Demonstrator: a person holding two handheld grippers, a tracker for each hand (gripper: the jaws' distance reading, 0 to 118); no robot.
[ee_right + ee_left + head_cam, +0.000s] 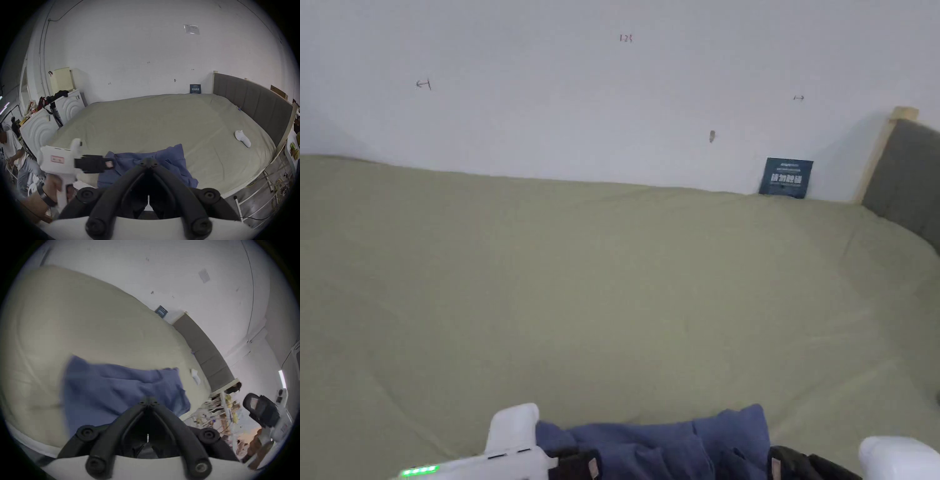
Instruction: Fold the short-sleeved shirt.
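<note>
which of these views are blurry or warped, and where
Left gripper view: motion-smeared, blue shirt edges soft, fisheye bends the bed. Right gripper view: sharper, but the left gripper is smeared and the rim curves and darkens. Head view: mildly soft, undistorted.

a crumpled blue shirt (669,447) lies at the near edge of the green bed sheet (600,281), between both hand-held grippers.

The shirt (146,162) is plain blue with no print, lying on a bed (162,121) covered in a plain olive-green sheet. Both grippers have white bodies and black jaws, and the sock (242,140) near the bed's right edge is white. The headboard (253,104) is grey with a pale wooden frame.
</note>
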